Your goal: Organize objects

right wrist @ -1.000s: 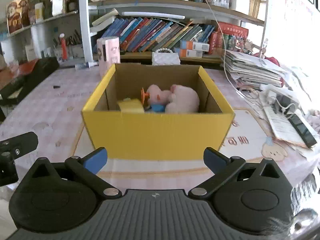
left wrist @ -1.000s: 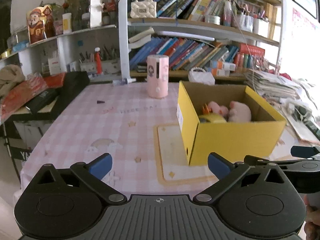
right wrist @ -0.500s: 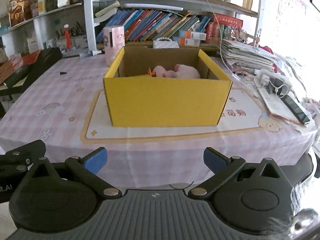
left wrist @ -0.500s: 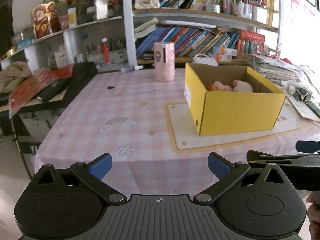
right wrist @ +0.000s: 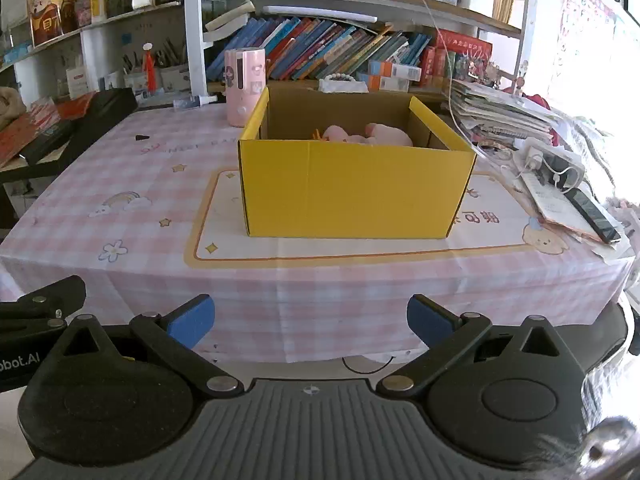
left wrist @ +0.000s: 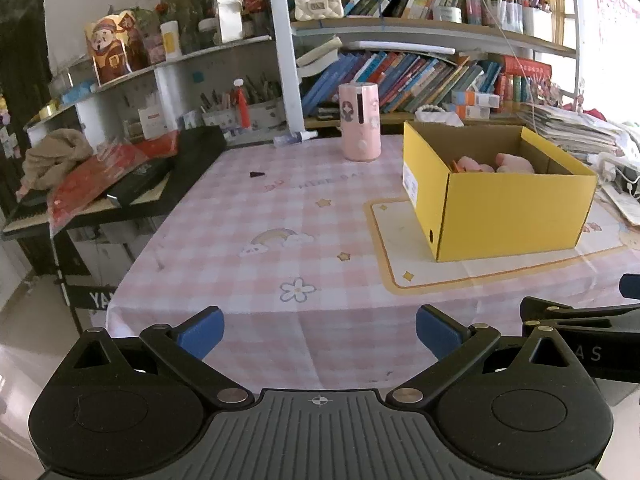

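A yellow cardboard box point(left wrist: 500, 196) point(right wrist: 352, 188) stands on the pink checked tablecloth point(left wrist: 280, 216) point(right wrist: 120, 184). Pink plush toys point(left wrist: 514, 162) point(right wrist: 384, 136) lie inside it, mostly hidden by the box walls. My left gripper point(left wrist: 319, 332) is open and empty, off the table's front edge, left of the box. My right gripper point(right wrist: 310, 318) is open and empty, in front of the table edge, facing the box. Part of the right gripper point(left wrist: 576, 320) shows in the left wrist view.
A pink cylinder point(left wrist: 359, 126) point(right wrist: 244, 84) stands behind the box. A small black bit point(left wrist: 256, 174) lies on the cloth. Bookshelves point(left wrist: 420, 76) line the back. A black case with red packets point(left wrist: 132, 176) sits at the left; papers, a phone point(right wrist: 592, 212) and a power strip lie at the right.
Both grippers have drawn back from the box and past the table's front edge. The box looks smaller and farther. Both stay open and empty.
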Demonstrator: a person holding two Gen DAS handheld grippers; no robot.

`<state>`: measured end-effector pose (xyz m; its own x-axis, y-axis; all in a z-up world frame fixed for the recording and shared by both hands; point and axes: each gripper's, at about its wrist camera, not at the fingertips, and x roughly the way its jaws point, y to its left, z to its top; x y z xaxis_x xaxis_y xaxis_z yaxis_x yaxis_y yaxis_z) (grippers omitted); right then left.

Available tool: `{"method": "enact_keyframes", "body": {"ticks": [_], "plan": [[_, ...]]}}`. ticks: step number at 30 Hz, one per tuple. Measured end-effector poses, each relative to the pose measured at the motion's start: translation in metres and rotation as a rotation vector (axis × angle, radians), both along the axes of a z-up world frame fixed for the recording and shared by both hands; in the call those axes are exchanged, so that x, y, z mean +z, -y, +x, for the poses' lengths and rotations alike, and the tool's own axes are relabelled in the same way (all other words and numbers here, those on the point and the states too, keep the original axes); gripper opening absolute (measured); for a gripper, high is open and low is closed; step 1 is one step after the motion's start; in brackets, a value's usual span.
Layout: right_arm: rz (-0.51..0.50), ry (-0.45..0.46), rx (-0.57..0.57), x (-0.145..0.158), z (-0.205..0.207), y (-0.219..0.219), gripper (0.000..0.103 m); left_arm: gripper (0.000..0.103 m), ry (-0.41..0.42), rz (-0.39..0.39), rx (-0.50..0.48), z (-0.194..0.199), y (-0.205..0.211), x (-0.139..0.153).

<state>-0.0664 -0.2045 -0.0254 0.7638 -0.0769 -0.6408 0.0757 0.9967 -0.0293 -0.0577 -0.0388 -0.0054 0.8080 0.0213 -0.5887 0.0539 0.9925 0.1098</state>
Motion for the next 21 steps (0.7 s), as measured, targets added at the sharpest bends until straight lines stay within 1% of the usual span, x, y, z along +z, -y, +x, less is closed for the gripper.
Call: {"method": "enact_keyframes", "body": {"ticks": [6,14,21], "plan": [[-0.004,0.035,-0.017,0.001,0.004,-0.004,0.103,0.103,0.033,0.005,0.014,0.006,-0.002,-0.001],[-0.004,0.045,-0.02,0.0,0.012,-0.007,0.103,0.103,0.04,-0.008,0.012,0.016,-0.005,0.0],[-0.006,0.054,-0.029,0.003,0.028,-0.005,0.103,0.103,0.044,-0.006,0.008,0.026,0.0,0.001]]}}
